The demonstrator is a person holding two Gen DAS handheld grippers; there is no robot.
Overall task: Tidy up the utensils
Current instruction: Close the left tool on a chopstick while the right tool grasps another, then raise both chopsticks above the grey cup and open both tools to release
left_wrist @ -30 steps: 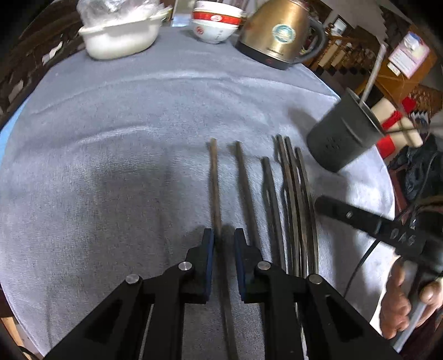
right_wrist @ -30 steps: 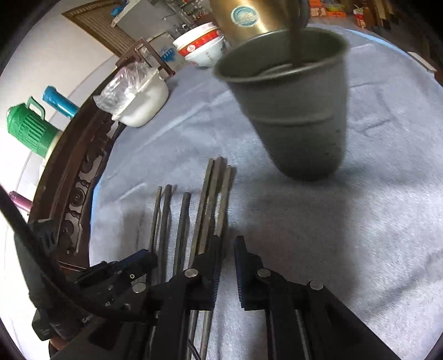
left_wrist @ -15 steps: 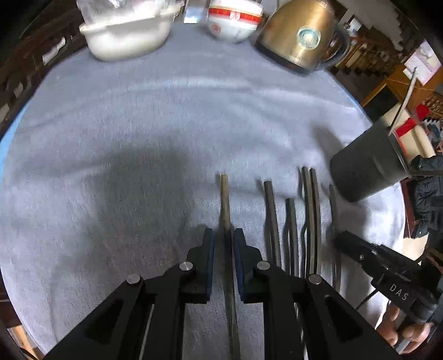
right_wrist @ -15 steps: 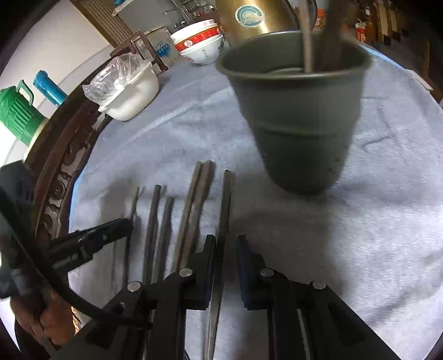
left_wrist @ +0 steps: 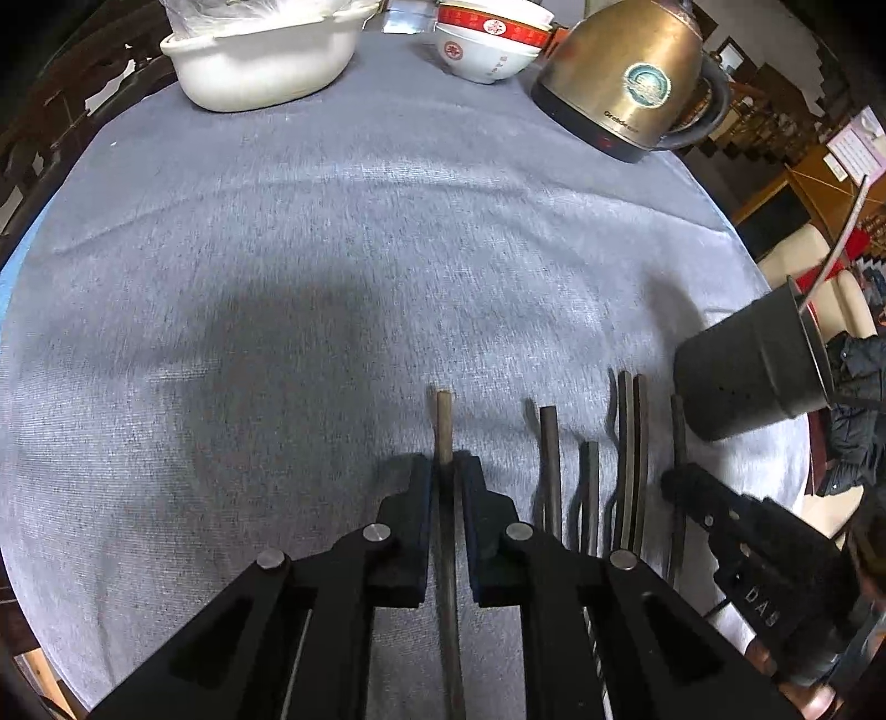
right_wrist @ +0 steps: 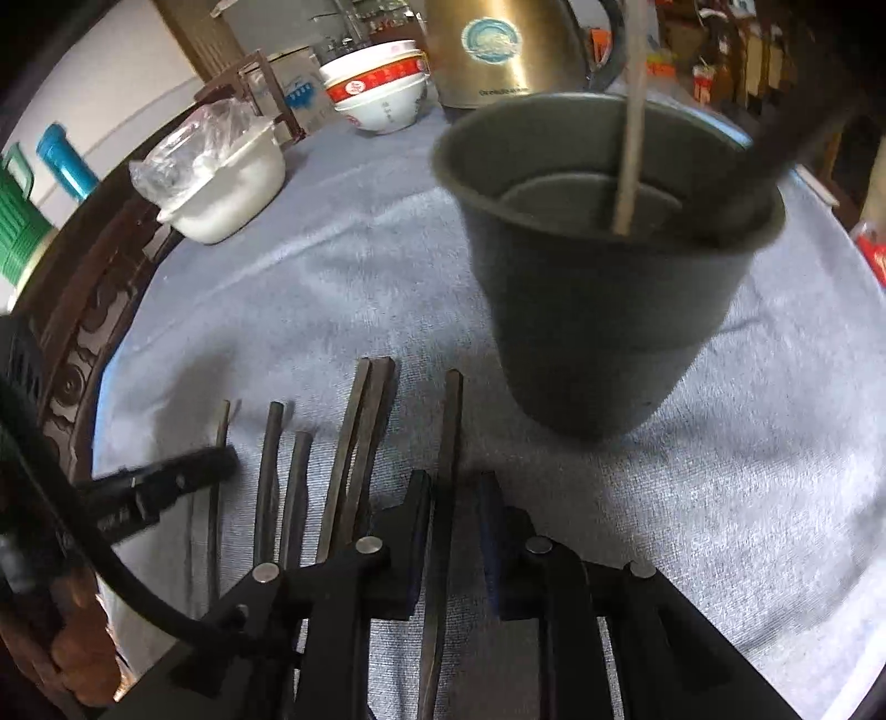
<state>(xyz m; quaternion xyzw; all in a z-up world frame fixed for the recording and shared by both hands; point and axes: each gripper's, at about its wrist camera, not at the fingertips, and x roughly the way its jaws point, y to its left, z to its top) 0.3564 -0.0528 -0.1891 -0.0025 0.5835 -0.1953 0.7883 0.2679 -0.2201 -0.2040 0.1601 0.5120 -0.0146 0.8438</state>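
Note:
Several dark chopsticks lie side by side on the grey cloth (left_wrist: 332,266). My left gripper (left_wrist: 447,471) straddles the leftmost chopstick (left_wrist: 444,421); its jaws stand slightly apart, close beside the stick. My right gripper (right_wrist: 454,487) straddles the rightmost chopstick (right_wrist: 451,410), jaws open with a gap on the right side. A dark grey cup (right_wrist: 603,277) stands just beyond it, holding a pale stick (right_wrist: 631,133) and a dark utensil. The cup also shows in the left wrist view (left_wrist: 753,371), with the right gripper (left_wrist: 742,543) below it.
A brass kettle (left_wrist: 626,77), stacked red-and-white bowls (left_wrist: 487,44) and a white dish with plastic wrap (left_wrist: 260,61) stand at the table's far side. The table's edge curves close behind the cup. A dark carved chair (right_wrist: 83,332) stands at the left.
Both grippers moved forward and down along the chopsticks. The right gripper shifted from the paired sticks to the single rightmost stick, now between its jaws.

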